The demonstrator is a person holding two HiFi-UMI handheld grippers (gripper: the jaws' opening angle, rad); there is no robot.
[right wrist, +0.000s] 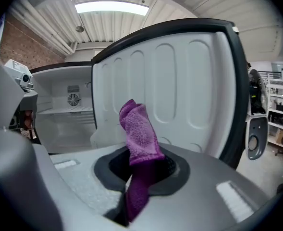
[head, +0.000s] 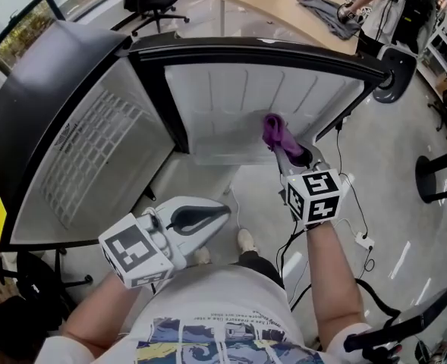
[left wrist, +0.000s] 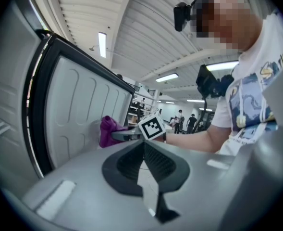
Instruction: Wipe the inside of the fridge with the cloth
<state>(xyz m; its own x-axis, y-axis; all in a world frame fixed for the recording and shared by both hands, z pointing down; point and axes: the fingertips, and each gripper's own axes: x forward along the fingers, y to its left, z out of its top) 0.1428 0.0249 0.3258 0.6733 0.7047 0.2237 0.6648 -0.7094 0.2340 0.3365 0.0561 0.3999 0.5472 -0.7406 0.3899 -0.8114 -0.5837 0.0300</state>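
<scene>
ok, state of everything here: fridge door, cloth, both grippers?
Black fridge door, white ribbed liner: swung wide open.
Purple terry cloth: bunched, sticking up out of the jaws, up against the door liner; contact unclear.
Right gripper: shut on the cloth.
Left gripper: shut, empty, held low near the person's body.

Head view looks steeply down over the open fridge door (head: 246,105). Right gripper view sits close, facing that door's inner side; left gripper view sees it from farther back, side-on. All three share it.
</scene>
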